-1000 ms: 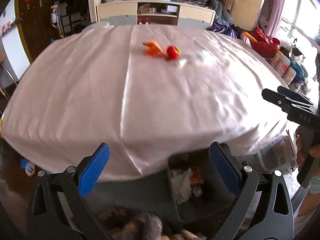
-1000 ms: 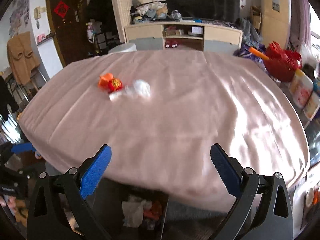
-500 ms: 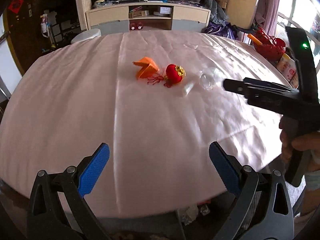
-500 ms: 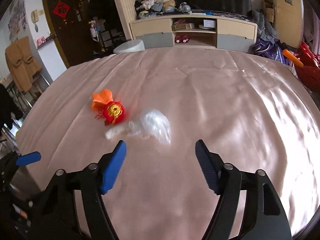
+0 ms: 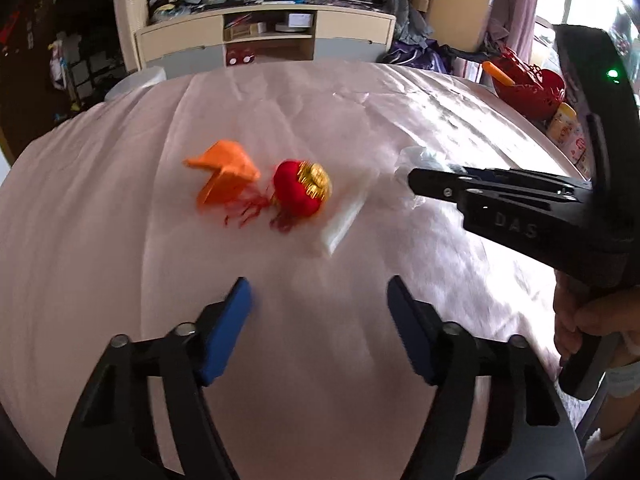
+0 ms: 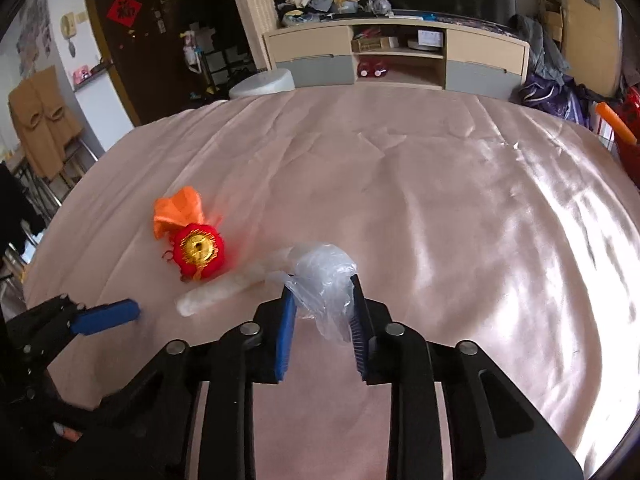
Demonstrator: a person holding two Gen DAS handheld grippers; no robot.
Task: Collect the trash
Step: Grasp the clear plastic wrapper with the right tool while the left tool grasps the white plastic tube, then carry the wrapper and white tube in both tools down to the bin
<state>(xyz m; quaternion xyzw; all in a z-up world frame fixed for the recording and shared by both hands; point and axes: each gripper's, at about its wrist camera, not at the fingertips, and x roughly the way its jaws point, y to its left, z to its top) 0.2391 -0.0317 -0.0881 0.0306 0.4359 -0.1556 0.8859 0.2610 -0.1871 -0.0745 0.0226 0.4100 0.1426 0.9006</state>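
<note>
Closing right tongs (image 6: 320, 320) pinching clear plastic bag (image 6: 324, 276) (contents unclear), left tongs (image 5: 320, 320) narrowing, ungripped, above tablecloth (image 5: 100, 240).

"DAS" in raised letters shows on the black body of the right tongs (image 5: 412, 179); the red door sign's (image 6: 124, 10) character is unreadable.

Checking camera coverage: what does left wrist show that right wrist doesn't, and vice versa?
Left wrist only: the hand holding the right claw, seen side-on, and the left claw with nothing between its pads. Right wrist only: the right claw closing around the clear bag, and coats hanging at left. Both: orange wrapper, red ornament, white wrapper, pink cloth.
</note>
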